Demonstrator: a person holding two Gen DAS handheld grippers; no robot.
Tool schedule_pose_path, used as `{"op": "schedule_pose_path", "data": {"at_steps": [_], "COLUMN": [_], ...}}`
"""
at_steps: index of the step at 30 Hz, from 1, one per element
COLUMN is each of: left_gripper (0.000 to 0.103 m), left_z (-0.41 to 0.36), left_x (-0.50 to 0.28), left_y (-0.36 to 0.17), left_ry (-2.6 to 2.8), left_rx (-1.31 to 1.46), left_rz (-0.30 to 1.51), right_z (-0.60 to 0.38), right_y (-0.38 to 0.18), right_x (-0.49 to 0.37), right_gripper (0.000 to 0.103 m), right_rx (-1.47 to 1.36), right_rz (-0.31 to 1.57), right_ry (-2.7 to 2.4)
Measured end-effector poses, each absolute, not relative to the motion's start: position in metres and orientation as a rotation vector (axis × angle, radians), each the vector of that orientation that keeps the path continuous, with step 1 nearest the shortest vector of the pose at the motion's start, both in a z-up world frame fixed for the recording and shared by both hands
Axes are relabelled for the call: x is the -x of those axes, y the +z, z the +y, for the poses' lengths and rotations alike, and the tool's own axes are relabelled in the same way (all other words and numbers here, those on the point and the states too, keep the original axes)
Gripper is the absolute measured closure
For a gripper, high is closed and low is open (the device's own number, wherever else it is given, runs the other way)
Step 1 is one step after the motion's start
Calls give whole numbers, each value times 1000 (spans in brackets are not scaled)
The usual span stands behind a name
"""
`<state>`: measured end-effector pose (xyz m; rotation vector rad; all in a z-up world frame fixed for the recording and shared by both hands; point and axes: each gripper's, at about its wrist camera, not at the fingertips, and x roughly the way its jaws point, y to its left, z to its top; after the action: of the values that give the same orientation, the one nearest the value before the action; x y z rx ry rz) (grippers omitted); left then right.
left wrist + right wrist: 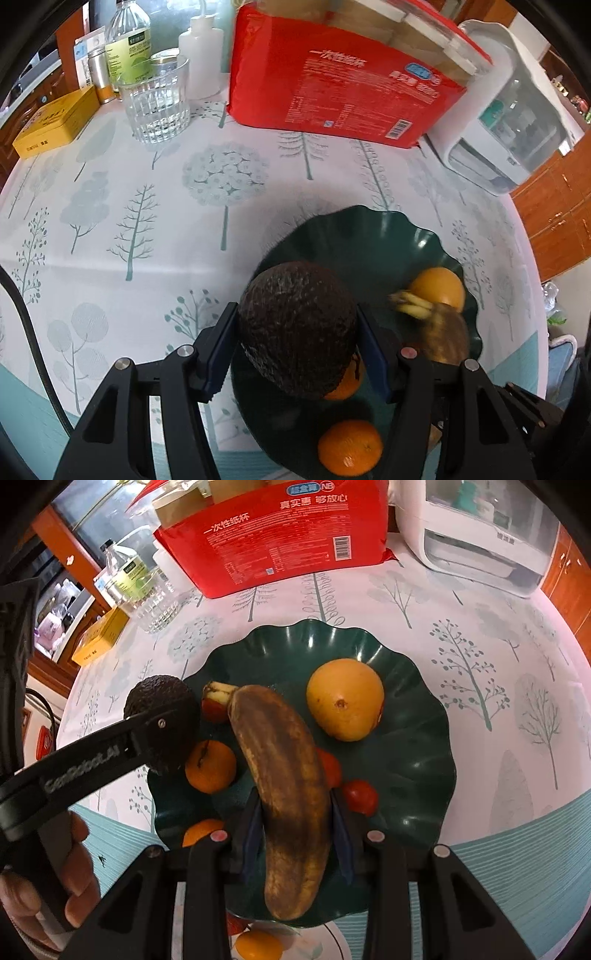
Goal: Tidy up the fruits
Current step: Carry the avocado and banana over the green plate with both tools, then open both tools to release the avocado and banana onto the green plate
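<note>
My left gripper [295, 332] is shut on a dark, rough-skinned avocado [299, 328], holding it just above the left edge of a dark green wavy plate [369, 236]. My right gripper [295, 827] is shut on a brown overripe banana [288, 794], held lengthwise over the plate [417, 768]. On the plate lie a large yellow-orange fruit [345, 699], a mandarin [210, 766] and small red tomatoes [360, 795]. In the right wrist view the avocado [159, 698] shows at the plate's left rim, with a left gripper finger [110, 749] across it.
A red pack of paper cups [332, 85], a glass [159, 107], bottles [127, 44] and a yellow tin [55, 122] stand along the back. A white appliance [509, 122] is at the back right. A small orange fruit [258, 945] lies on a white plate below the green one.
</note>
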<state>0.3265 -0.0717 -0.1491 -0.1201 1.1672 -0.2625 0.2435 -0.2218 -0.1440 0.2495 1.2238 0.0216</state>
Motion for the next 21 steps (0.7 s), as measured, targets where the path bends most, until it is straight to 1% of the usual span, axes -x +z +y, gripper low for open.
{"op": "schedule_pose_path", "data": {"at_steps": [8, 11, 12, 13, 14, 16, 20, 21], "left_gripper": [43, 43, 43, 43, 43, 39, 24, 23], "left_z": [-73, -68, -66, -65, -64, -65, -75, -78], "left_x": [-328, -328, -328, -328, -328, -327, -324, -322], "left_y": [-155, -153, -154, -154, -155, -155, -154, -153], "left_ry": [-276, -322, -337, -347, -354, -369, -395, -396], "left_rx": [84, 140, 165, 181, 193, 199, 163, 144], "left_rz": [1187, 1212, 1226, 1235, 1239, 1238, 1240, 1234], "right_z": [-210, -208, -208, -207, -207, -206, -208, -209], "right_y": [-143, -139, -136, -134, -131, -127, -126, -127], "right_x": [-245, -244, -243, -242, -241, -240, -236, -236], "right_gripper": [67, 65, 62, 56, 55, 53, 53, 53], "right_rx": [-197, -191, -182, -172, -159, -139, -135, -134], "right_rz": [1214, 1185, 1171, 1158, 1143, 1122, 1117, 1122], "right_ry": [25, 42, 45, 53, 52, 49, 61, 61]}}
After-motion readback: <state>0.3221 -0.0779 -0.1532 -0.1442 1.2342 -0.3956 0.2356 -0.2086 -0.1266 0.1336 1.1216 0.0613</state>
